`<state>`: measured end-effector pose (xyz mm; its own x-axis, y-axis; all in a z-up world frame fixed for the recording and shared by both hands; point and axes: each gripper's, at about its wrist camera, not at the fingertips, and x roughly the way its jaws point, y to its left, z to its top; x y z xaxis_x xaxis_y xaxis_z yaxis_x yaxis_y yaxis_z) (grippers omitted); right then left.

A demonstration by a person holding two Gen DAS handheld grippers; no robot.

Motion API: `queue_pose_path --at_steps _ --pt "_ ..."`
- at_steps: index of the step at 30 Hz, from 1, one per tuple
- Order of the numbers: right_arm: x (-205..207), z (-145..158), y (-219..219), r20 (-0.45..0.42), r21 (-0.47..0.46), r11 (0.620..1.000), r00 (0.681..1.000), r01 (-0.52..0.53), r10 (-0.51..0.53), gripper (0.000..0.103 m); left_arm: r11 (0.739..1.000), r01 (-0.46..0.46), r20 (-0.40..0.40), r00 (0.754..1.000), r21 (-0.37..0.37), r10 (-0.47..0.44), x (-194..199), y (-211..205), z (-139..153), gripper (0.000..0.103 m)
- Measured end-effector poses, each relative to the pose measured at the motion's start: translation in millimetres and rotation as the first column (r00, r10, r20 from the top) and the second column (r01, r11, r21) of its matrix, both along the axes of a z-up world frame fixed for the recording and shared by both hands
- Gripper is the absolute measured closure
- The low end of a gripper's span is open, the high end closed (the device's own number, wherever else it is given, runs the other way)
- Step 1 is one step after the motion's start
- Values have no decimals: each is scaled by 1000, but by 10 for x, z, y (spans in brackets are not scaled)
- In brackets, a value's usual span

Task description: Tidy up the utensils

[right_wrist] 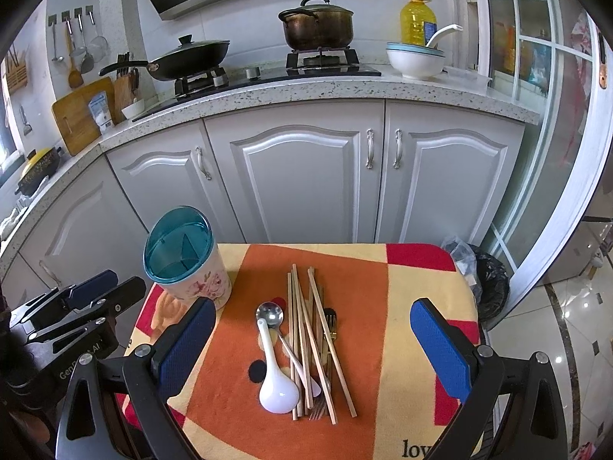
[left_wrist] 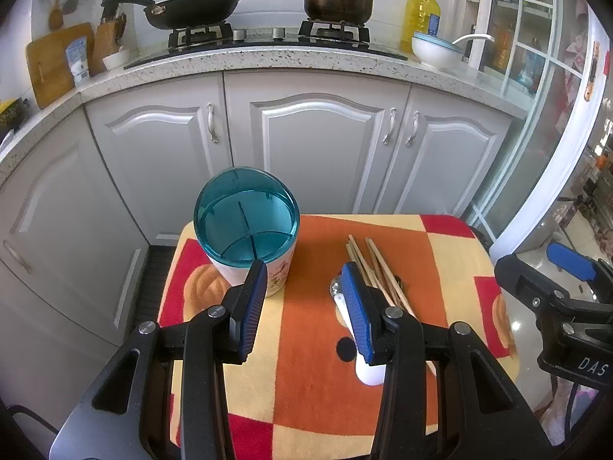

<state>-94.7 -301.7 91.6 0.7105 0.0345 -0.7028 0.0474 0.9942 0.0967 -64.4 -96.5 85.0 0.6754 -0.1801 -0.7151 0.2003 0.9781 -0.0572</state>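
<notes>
Kitchen cabinets back a small table [right_wrist: 417,268] under a patchwork cloth, where the teal-rimmed holder [right_wrist: 184,257] stands at ten o'clock and chopsticks [right_wrist: 306,329], a metal spoon [right_wrist: 270,314], a white ceramic spoon [right_wrist: 274,379] and a fork [right_wrist: 330,320] lie heaped at centre. Chopsticks look light, stiff and prone to roll, best pinched mid-length; the glossy ceramic spoon seems slippery and chippable, so take its handle. Both the left gripper [left_wrist: 302,283] and right gripper [right_wrist: 312,337] hang released, grasping nothing; readable writing: "DAS", "Gen", "lov".

Home kitchen, gas stove [right_wrist: 268,71] (pans on), speckled counter [right_wrist: 345,94], grey cabinets [right_wrist: 299,180]
</notes>
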Motion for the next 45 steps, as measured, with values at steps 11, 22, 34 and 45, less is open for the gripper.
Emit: queue_pose_path --at_steps 11,22,34,45 --pt "-8 -14 27 -9 -10 1000 1000 -10 9 1 1000 -2 -19 1000 0 2 7 -7 -30 63" --pt "2 -36 25 -12 -15 1000 1000 -10 10 1 1000 0 -15 1000 7 0 1 -17 -30 63" --pt "19 -76 18 -30 -18 1000 999 -20 19 1 1000 -3 -21 1000 6 3 11 -23 -45 63" --pt "22 -94 7 -37 -14 1000 999 -20 19 1 1000 7 -27 1000 1 -7 15 -50 -69 63"
